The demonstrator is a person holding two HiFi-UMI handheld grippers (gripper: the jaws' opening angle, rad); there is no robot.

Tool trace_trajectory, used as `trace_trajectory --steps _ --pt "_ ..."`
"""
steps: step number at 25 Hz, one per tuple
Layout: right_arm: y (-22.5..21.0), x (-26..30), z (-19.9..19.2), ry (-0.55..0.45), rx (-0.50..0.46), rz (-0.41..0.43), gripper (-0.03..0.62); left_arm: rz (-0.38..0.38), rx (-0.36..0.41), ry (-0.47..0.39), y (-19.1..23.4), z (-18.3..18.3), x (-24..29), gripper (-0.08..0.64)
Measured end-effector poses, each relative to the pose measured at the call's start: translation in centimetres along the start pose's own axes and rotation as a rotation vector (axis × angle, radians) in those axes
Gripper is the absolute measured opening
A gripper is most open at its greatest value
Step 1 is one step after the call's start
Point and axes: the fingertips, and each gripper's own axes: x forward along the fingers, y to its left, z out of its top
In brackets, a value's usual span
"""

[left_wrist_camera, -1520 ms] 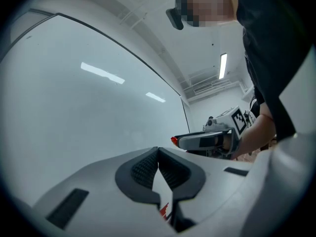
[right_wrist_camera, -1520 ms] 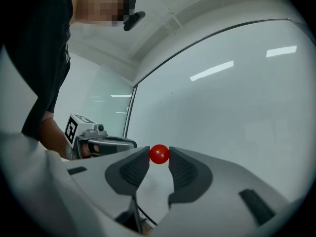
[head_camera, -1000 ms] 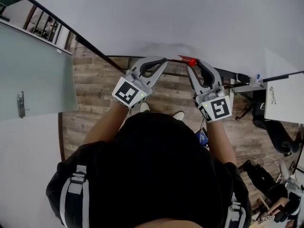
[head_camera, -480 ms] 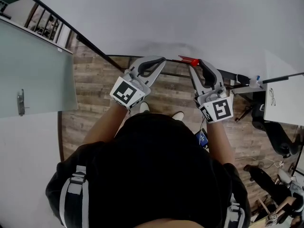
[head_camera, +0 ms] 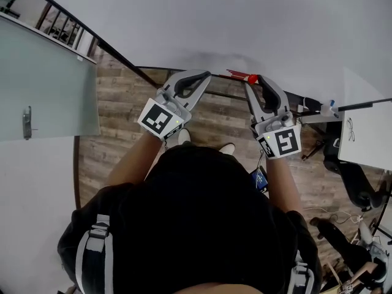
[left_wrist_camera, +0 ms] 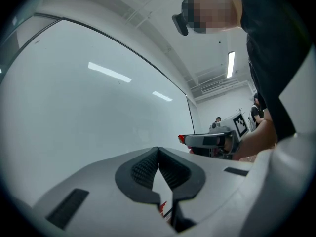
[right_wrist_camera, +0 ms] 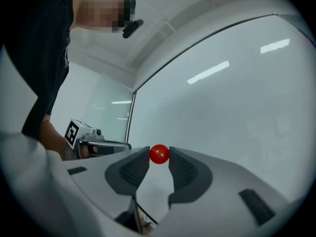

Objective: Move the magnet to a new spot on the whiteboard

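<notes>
The right gripper (head_camera: 252,81) (right_wrist_camera: 159,158) pinches a small round red magnet (head_camera: 251,78) (right_wrist_camera: 159,154) between the very tips of its jaws, both pads pressed to the ball's sides. It holds the magnet up at the face of the whiteboard (head_camera: 214,23) (right_wrist_camera: 237,112), to the right of the board's dark left edge as the right gripper view shows it. Whether the magnet touches the board's surface cannot be told. The left gripper (head_camera: 207,76) (left_wrist_camera: 158,150) has its jaws pressed together at the tips, with nothing between them, and it points at the same whiteboard (left_wrist_camera: 98,107) just to the left of the right gripper. In the head view both grippers are level in front of the person's dark top, above a wooden floor (head_camera: 122,109), and a frosted glass door (head_camera: 49,90) stands at the left.
</notes>
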Motion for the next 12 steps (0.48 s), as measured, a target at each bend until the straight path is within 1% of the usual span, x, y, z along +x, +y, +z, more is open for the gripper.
trace_trajectory --steps 7,12 --pt "-2.5 -1.9 0.0 -0.017 0.007 0.052 0.118 0.057 -0.010 0.006 -1.9 0.2 2.6 0.005" --pt "-4.1 -4.1 0.0 -0.021 0.006 0.044 0.118 0.044 -0.009 0.014 -4.5 -0.1 4.4 0.005"
